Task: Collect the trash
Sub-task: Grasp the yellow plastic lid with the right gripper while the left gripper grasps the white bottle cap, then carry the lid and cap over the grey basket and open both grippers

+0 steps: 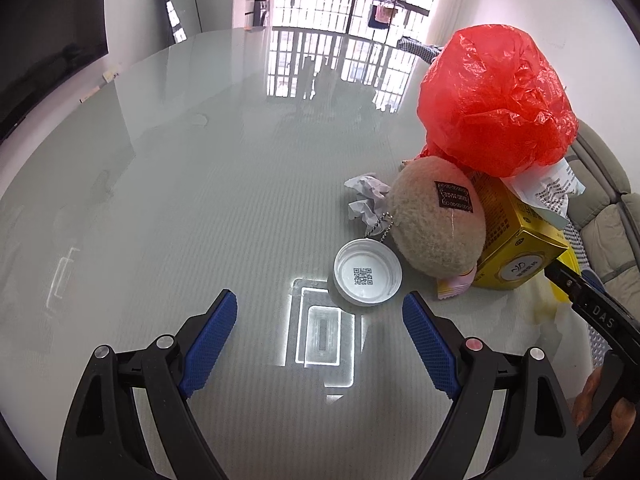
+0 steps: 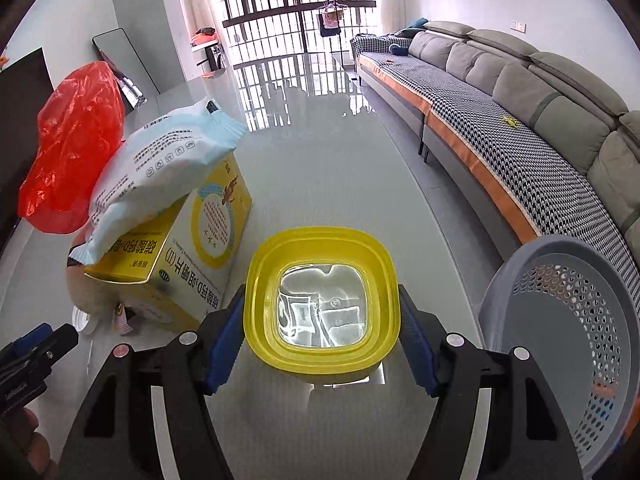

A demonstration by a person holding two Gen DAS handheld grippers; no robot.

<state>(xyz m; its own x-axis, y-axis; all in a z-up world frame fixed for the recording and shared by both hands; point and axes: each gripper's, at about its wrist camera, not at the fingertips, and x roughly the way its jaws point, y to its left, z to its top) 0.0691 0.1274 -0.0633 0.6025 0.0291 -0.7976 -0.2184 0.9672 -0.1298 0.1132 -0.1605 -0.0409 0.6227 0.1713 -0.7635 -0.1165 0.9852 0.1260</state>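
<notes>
My right gripper (image 2: 320, 332) is shut on a yellow plastic lid (image 2: 322, 304) with a clear middle, held above the glass table (image 2: 340, 184). A grey perforated basket (image 2: 576, 336) stands just right of it. My left gripper (image 1: 320, 312) is open and empty over the table, just short of a white round cap (image 1: 367, 277) with a QR code. Behind the cap lie crumpled white paper (image 1: 366, 198), a beige plush ball (image 1: 436, 216), a yellow box (image 1: 516, 248) and a red plastic bag (image 1: 496, 96). A white-blue wipes pack (image 2: 160, 168) rests on the yellow box (image 2: 192, 264).
A grey sofa (image 2: 540, 100) with a houndstooth cover runs along the right of the table. A dark screen (image 1: 44, 32) stands at the left. A small pink packet (image 1: 454, 286) lies under the plush ball. The red bag (image 2: 76, 140) also shows in the right wrist view.
</notes>
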